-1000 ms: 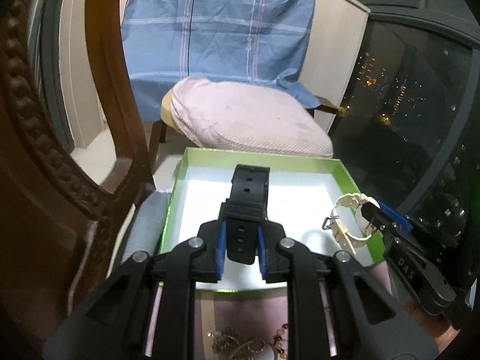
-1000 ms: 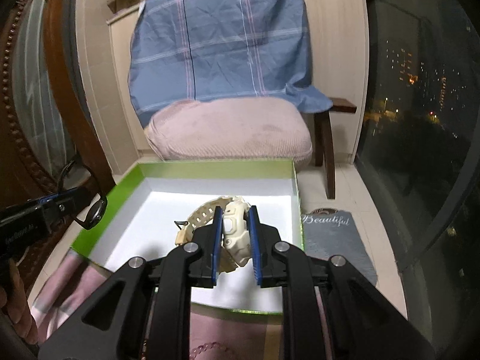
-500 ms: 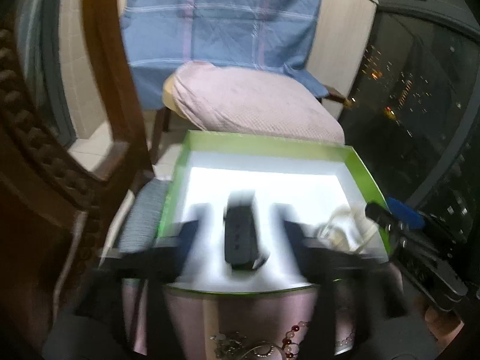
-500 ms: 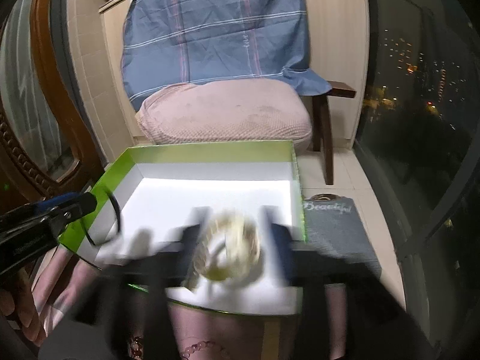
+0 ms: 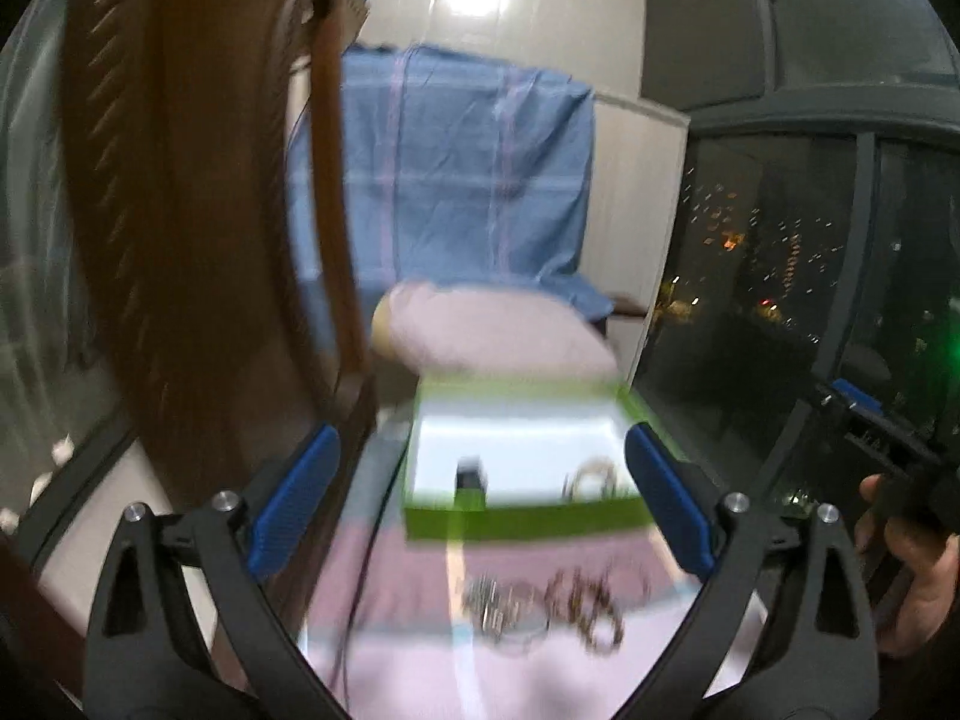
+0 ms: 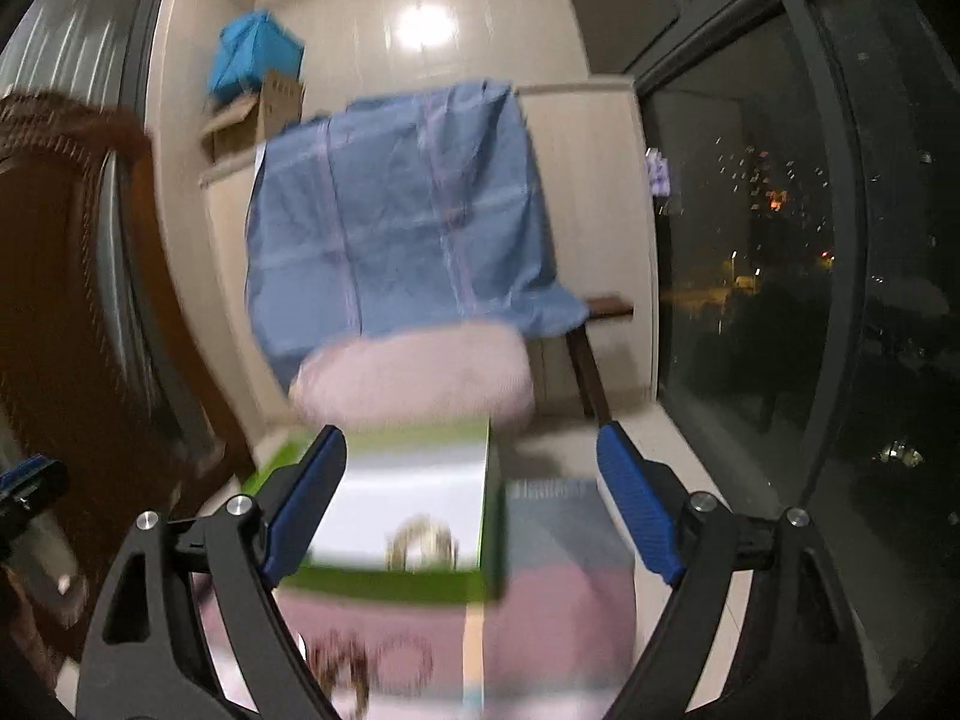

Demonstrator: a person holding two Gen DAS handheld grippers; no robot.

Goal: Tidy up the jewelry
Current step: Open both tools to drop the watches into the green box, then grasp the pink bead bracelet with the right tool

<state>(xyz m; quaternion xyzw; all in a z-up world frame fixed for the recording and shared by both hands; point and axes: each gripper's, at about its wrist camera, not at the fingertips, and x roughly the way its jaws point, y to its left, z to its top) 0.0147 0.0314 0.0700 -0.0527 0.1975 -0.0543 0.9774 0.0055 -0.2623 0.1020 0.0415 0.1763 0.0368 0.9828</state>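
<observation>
1. Left gripper [image 5: 480, 498]: jaws spread wide, nothing between the blue pads; it sits nearer the camera than the green box [image 5: 522, 519].
2. Right gripper [image 6: 471, 504]: jaws likewise spread wide and holding nothing, also on the near side of the green box [image 6: 384, 585].
3. Black watch [image 5: 471, 477] lies inside the green box, toward its near wall, left of centre (blurred).
4. Cream watch [image 5: 594, 480] lies inside the green box at the near right corner; the right wrist view shows it [image 6: 420, 543] against the near wall.
5. Loose bracelets [image 5: 540, 600], metal and beaded, lie on the pink cloth [image 5: 390, 570] just in front of the green box.
6. Behind the green box: pink cushion [image 6: 414, 378], with a blue plaid cloth [image 6: 396, 210] above it.
</observation>
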